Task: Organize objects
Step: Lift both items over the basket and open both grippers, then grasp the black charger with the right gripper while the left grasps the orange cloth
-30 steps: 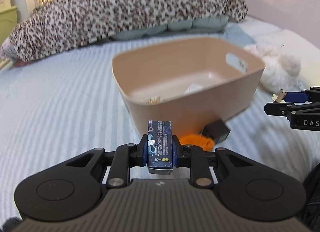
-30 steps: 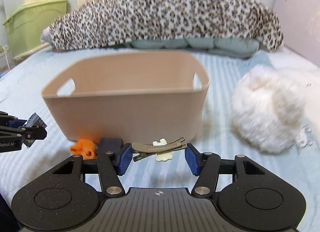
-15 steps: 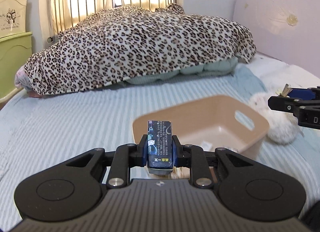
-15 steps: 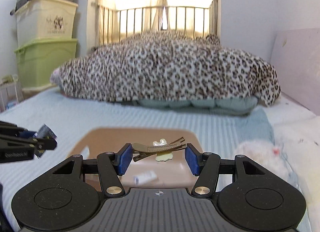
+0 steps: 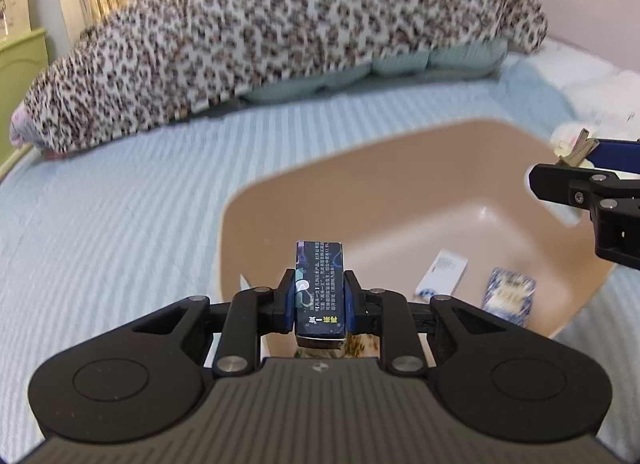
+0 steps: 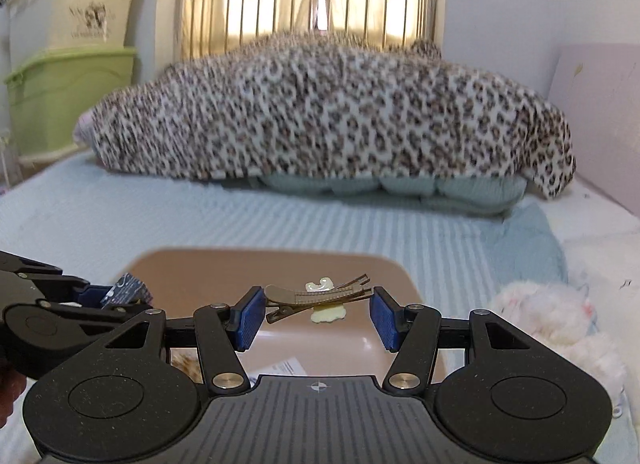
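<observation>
My left gripper [image 5: 319,296] is shut on a small dark blue box with printed text [image 5: 319,288], held above the near rim of the beige plastic basket [image 5: 304,184]. My right gripper [image 6: 318,314] is shut on a brown hair clip with a pale charm [image 6: 316,296], also above the basket [image 6: 200,264]. The right gripper shows at the right edge of the left wrist view [image 5: 580,188]; the left gripper shows at the left edge of the right wrist view [image 6: 60,304]. A white box [image 5: 442,272] and a blue patterned packet [image 5: 508,296] lie inside the basket.
The basket stands on a bed with a light blue striped sheet [image 5: 100,224]. A leopard-print blanket [image 6: 320,112] lies heaped at the far side. A white fluffy toy [image 6: 560,328] lies right of the basket. Green and cream storage bins [image 6: 60,84] stand at the far left.
Both grippers have risen from beside the basket to above it, each still holding its object. The left view now looks down into the basket.
</observation>
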`<move>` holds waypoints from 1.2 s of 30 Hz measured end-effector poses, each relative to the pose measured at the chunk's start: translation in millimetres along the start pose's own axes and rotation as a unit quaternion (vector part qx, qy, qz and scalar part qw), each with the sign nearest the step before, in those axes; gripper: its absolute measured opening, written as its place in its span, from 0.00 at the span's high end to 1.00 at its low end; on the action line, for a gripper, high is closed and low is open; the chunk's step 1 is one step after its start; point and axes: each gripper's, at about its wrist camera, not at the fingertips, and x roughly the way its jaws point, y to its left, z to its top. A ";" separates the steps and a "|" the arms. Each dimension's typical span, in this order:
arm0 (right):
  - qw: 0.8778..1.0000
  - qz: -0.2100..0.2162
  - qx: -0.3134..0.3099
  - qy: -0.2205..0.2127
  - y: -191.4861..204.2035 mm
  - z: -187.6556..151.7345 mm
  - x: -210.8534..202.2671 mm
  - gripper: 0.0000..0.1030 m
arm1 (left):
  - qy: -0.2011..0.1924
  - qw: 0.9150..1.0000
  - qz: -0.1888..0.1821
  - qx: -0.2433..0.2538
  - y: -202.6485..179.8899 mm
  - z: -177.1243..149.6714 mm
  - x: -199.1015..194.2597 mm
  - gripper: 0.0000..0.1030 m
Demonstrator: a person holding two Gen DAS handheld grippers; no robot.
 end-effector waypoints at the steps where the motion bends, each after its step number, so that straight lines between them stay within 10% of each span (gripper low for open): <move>1: 1.000 -0.002 -0.002 0.009 -0.1 -3.4 8.2 0.47 | 0.008 1.000 0.002 0.000 -0.6 -2.9 5.7 0.76; 7: 0.998 0.001 0.005 0.056 -1.5 -21.7 34.5 0.43 | 0.019 1.000 -0.008 0.001 -0.8 -9.4 6.2 0.74; 11: 0.999 0.005 0.017 0.042 -5.5 -25.5 18.0 0.29 | 0.003 1.000 -0.005 0.001 0.4 -7.4 -14.7 0.31; 22: 1.000 0.006 0.021 0.011 -16.3 -32.5 -43.9 0.11 | -0.015 1.000 -0.008 0.019 1.0 -19.4 -79.5 0.24; 36: 0.996 0.011 -0.008 0.087 -2.7 -90.8 -47.8 0.05 | 0.056 0.998 -0.024 0.005 -7.0 -74.5 -70.8 0.17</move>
